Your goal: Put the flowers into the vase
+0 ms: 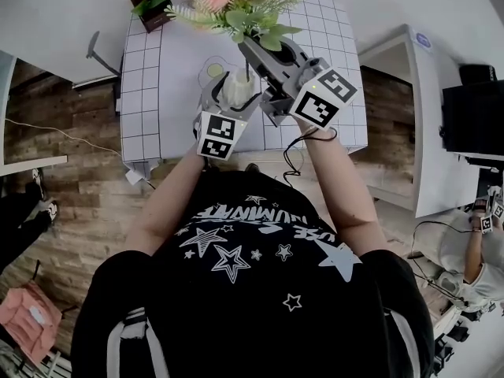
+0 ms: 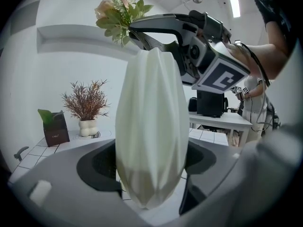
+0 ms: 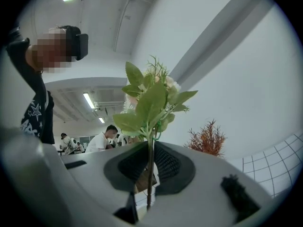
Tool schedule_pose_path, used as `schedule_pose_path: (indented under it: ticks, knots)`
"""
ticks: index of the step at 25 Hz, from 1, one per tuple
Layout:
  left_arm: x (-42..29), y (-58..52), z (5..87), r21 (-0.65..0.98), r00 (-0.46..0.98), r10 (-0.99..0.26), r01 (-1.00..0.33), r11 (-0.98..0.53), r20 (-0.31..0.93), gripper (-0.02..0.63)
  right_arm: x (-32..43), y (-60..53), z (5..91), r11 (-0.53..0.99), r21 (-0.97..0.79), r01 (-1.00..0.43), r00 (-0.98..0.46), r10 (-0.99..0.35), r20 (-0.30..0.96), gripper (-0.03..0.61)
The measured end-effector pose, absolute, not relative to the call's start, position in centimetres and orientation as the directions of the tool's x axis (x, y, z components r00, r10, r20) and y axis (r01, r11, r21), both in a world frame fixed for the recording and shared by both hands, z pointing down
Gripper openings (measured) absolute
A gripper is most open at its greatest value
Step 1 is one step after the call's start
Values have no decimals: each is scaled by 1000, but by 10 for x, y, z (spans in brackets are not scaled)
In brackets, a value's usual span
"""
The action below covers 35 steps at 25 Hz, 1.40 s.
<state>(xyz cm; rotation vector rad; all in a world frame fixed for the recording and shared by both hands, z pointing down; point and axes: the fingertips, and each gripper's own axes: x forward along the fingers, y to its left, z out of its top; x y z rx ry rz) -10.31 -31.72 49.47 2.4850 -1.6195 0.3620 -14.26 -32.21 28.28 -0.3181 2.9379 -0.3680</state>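
A white ribbed vase [image 2: 150, 126] stands upright between the jaws of my left gripper [image 2: 150, 183], which grips its lower body. In the head view the vase [image 1: 236, 90] sits on the gridded table, with the left gripper [image 1: 224, 102] around it. My right gripper [image 1: 253, 52] is shut on the thin stem [image 3: 150, 174] of a bunch of pink flowers and green leaves [image 1: 236, 2]. It holds the bunch [image 2: 118, 13] just above and behind the vase's top. The stem's lower end is hidden.
The table [image 1: 157, 93] has a white gridded cloth. A dark box with a green leaf [image 2: 54, 131] and a small white pot of dried twigs [image 2: 87, 110] stand at its far side. A second white table [image 1: 417, 116] lies to the right, and a person [image 1: 480, 250] sits beyond it.
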Motion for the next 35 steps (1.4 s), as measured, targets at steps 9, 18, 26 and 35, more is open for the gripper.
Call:
schedule_pose_path:
  ticks: [9, 18, 26, 35]
  knots:
    - [-104, -317, 497, 5, 390, -875, -914, -405, 288, 387, -122, -302, 323, 945, -250, -211, -973, -227, -36, 49]
    - [-103, -317, 495, 7, 383, -878, -918, -398, 287, 387, -114, -289, 356, 952, -172, -252, -966, -237, 102, 61]
    - [-100, -318, 490, -1, 371, -883, -922, -388, 289, 387, -112, -281, 357, 959, -119, -259, -960, -242, 137, 139]
    - [-106, -320, 492, 22, 350, -897, -933, -358, 271, 387, -95, -281, 366, 954, -121, -276, -952, -253, 172, 177]
